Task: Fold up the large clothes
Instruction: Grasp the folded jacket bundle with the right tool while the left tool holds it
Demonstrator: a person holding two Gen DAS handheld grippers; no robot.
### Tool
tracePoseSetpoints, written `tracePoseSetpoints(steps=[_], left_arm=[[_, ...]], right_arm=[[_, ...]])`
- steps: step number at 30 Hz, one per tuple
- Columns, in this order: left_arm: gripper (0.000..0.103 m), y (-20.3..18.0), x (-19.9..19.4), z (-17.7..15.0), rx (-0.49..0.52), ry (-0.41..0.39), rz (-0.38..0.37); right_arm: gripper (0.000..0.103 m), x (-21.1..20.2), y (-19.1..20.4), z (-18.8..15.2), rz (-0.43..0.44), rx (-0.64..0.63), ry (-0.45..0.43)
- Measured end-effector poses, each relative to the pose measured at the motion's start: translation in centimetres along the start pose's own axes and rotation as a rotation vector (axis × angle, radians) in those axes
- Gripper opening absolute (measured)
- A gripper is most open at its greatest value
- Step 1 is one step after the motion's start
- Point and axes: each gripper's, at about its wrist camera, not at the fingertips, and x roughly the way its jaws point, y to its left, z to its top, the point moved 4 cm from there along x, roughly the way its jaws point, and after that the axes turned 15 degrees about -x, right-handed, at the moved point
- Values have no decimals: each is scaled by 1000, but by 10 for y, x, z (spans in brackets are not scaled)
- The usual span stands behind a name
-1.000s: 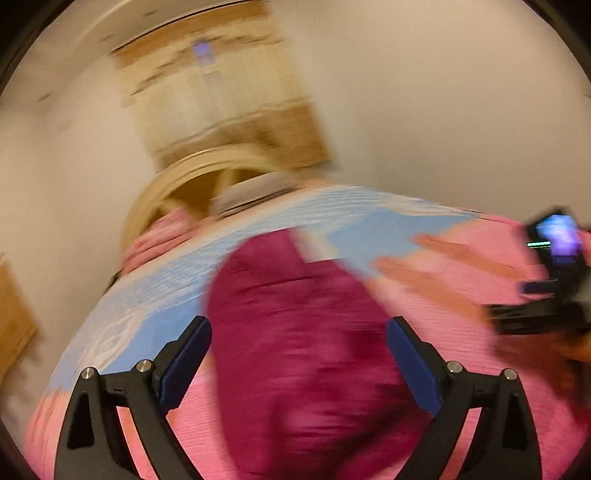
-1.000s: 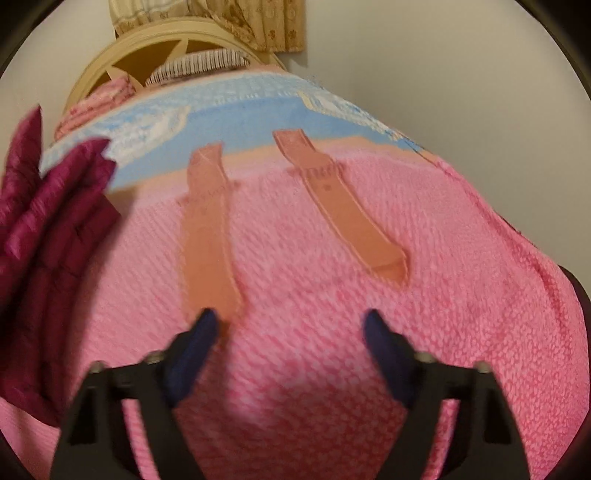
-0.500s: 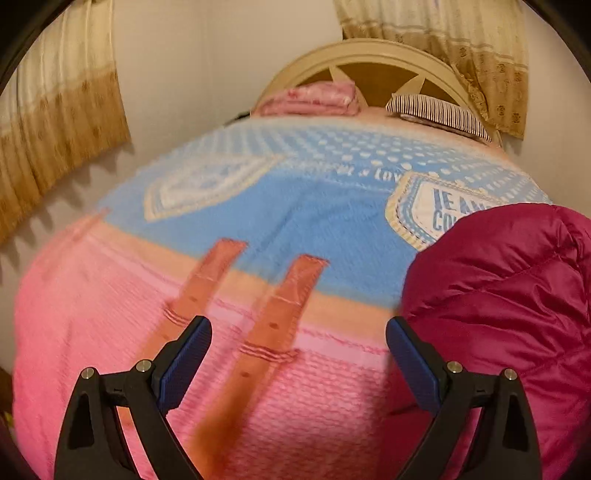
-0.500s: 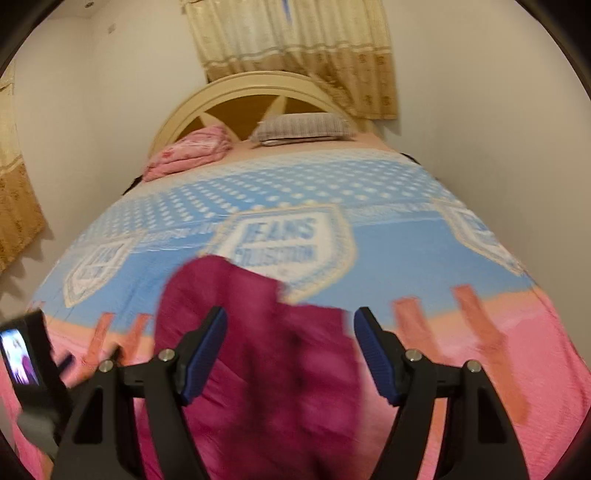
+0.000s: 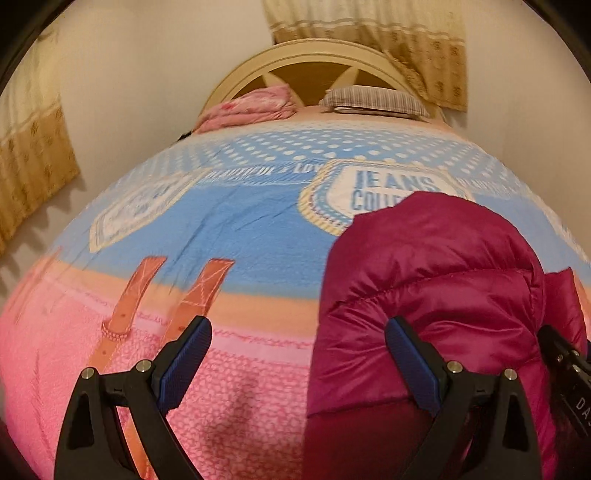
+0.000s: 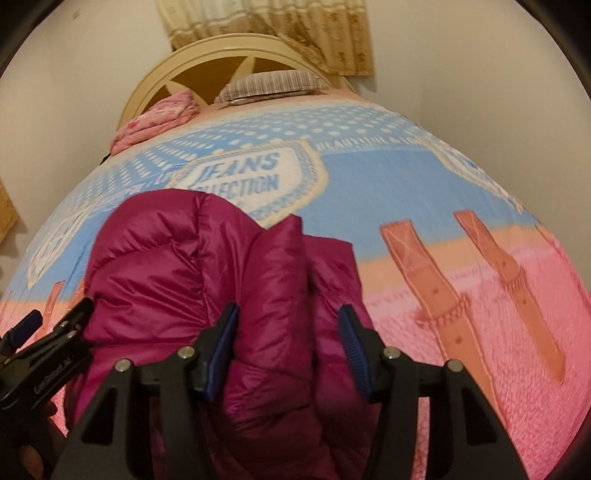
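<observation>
Your right gripper [image 6: 286,345] is closing, its ribbed blue pads [image 6: 354,345] straddling a puffy fold of the magenta jacket [image 6: 177,266]; the left pad looks to be against the fabric, but the right pad shows a dark gap beside it, so the bite is not made. Your left gripper [image 5: 297,363] stands wide and slack with nothing between its pads: only the pink blanket lies under the gap, while its right pad [image 5: 408,365] sits in front of the jacket's near left edge; I cannot tell whether it touches.

The jacket is a glossy, quilted down piece, stitched into fat horizontal channels, lying bunched in a rounded heap with a smoother matte lining showing at its near bottom. It rests on the bed's near half, across the seam where the blanket turns from pink to blue, and its far edge covers part of the "JEANS COLLECTION" badge [image 6: 255,177].

The blanket [image 5: 229,229] is fleecy: a nubbly, scale-patterned pink zone close to you, an orange band, then plain blue, then white dots on blue. Printed orange belt straps [image 6: 417,280] with stitched ends run across the pink.

At the far end, a striped pillow [image 5: 373,99] and a folded pink floral cloth [image 5: 251,107] lie against a curved, cream wooden headboard [image 5: 314,55]. Beige patterned curtains [image 5: 402,33] hang behind it.
</observation>
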Motion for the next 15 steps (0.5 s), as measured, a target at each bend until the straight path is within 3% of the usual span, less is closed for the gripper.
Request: tracePoseSetpoints(steps=[4,15], left_arm=[[96,-14,6,-9,62,3,21],[96,-14,19,-16,46,25,8]], right_arm=[[56,3,-3,-4,-1,22,-2],[61,15,-9,-15,0,43,-9]])
